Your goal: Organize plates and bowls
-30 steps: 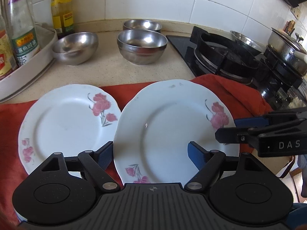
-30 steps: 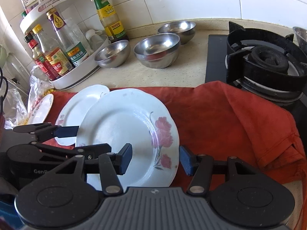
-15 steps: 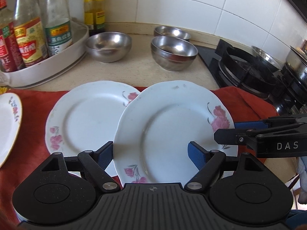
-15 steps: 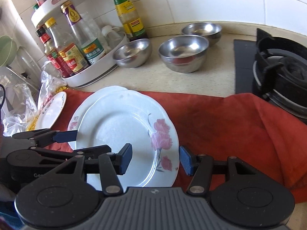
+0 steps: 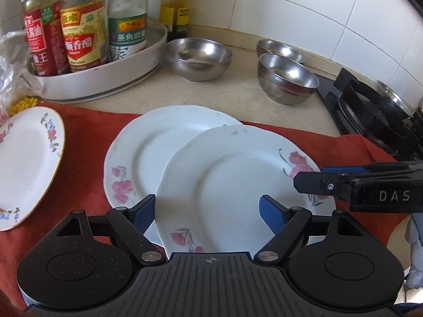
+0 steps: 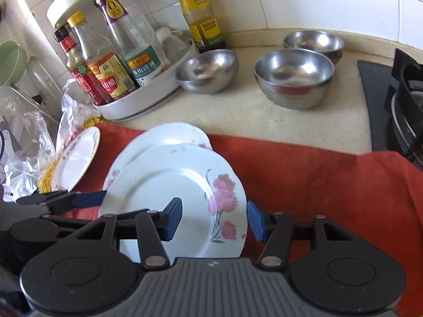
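A white plate with pink flowers is held level between both grippers, just above a second flowered plate on the red cloth. My left gripper grips its left rim, one finger above and one below. My right gripper grips its right rim the same way; the held plate overlaps the lower plate. A third, orange-rimmed plate lies at the left. Three steel bowls stand on the counter behind.
A white turntable tray with sauce bottles stands at the back left. A gas stove is on the right. A plastic bag with yellow contents lies at the far left.
Both grippers have carried the held plate leftward; it now overlaps much more of the second plate. The third plate and the bottle tray have come further into view.
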### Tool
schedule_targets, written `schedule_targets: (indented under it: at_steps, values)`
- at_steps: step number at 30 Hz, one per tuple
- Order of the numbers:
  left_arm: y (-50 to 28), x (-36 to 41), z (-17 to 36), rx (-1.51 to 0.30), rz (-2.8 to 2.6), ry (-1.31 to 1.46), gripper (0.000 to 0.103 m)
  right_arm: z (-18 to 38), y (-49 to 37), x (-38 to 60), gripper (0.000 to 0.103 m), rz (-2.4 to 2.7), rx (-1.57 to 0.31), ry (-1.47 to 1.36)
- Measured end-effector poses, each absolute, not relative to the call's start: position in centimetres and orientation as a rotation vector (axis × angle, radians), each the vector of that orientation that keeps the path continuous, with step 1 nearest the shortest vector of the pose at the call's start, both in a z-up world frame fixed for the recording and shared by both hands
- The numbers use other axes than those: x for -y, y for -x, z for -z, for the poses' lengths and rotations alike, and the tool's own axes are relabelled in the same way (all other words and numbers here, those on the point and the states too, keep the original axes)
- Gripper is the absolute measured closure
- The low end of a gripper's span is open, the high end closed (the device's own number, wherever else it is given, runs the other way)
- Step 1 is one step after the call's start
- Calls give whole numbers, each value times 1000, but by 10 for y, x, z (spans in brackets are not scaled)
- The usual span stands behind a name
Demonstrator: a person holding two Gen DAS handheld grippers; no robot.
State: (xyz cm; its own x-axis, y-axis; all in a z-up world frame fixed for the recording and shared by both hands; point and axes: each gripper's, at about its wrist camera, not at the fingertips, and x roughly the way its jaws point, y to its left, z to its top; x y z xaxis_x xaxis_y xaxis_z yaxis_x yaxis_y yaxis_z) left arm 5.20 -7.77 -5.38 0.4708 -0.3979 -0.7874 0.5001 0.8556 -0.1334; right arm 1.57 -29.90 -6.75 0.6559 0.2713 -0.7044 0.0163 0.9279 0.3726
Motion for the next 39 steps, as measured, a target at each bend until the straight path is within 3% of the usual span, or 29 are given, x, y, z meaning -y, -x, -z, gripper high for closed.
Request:
schedule_targets:
  at_steps: [23, 30, 39]
  values:
    - [-114, 40, 61, -947, 538, -84, 18, 64, -89, 245, 48, -148, -788, -273]
    - [-121, 31, 60, -959, 536, -63, 25, 56, -94, 230, 48, -174, -751, -192]
    - [-109, -10, 32, -898, 436, -43, 17, 52, -108, 210, 48, -274, -763, -204]
